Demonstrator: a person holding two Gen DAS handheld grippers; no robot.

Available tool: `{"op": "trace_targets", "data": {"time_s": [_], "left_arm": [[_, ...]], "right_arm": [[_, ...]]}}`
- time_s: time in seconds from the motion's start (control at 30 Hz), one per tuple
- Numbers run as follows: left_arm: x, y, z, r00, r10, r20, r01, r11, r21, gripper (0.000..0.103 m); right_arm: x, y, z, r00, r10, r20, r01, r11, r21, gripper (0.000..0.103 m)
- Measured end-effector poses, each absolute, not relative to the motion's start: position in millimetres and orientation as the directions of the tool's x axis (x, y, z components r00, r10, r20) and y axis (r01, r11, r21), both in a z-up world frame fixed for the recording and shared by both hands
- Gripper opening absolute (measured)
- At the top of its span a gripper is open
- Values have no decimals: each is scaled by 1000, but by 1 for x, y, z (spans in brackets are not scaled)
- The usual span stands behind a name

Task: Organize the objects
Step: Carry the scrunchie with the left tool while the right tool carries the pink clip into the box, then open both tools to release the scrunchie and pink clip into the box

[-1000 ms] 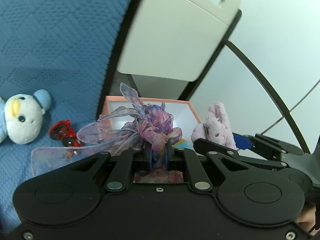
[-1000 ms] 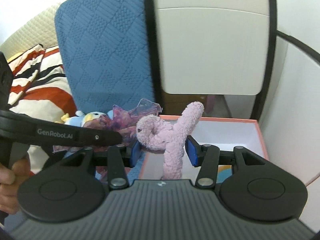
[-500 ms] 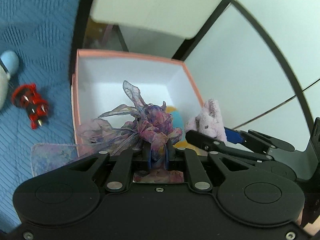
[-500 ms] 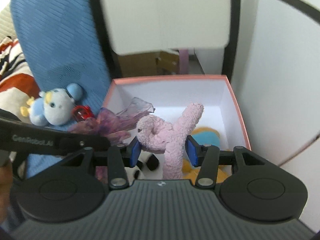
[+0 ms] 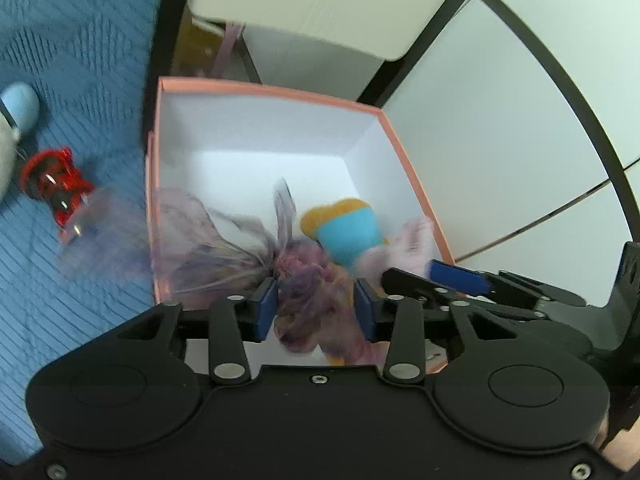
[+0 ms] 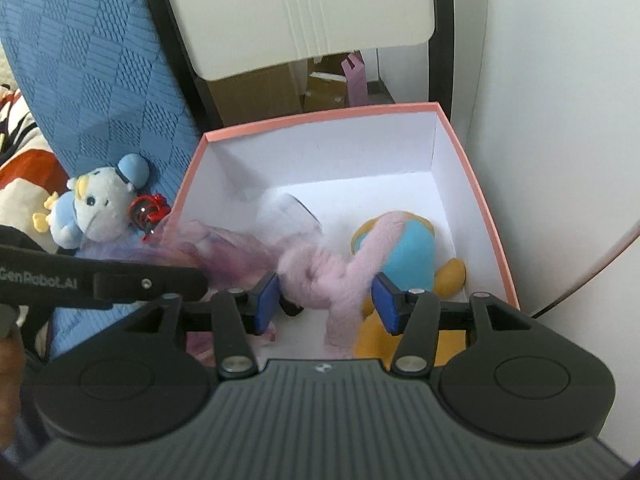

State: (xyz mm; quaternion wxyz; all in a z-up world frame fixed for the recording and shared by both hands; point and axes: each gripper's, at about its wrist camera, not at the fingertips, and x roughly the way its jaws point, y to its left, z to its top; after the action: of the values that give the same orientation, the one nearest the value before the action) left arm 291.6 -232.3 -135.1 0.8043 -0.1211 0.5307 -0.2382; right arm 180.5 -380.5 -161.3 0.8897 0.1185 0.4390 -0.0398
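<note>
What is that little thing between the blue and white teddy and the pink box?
A small red toy lies on the blue quilt between the blue and white teddy and the pink box, seen in the right wrist view.

A purple gauzy bow point(image 5: 308, 292) and a pink plush point(image 6: 340, 276), both blurred, hang over the pink-rimmed box point(image 6: 320, 118).

Bright, even daylight; strong fisheye bending at edges; purple scarf point(image 5: 224, 248) smeared by motion blur.
</note>
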Motion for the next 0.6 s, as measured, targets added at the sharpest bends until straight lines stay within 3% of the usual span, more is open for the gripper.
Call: {"op": "trace_targets", "data": {"time_s": [0.6], "left_arm": [[216,-162,-65,575,-491,-655,315,871,-376,43]], "right_arm": [[119,-311,-111,786,96,-611,29,981,192,54]]}}
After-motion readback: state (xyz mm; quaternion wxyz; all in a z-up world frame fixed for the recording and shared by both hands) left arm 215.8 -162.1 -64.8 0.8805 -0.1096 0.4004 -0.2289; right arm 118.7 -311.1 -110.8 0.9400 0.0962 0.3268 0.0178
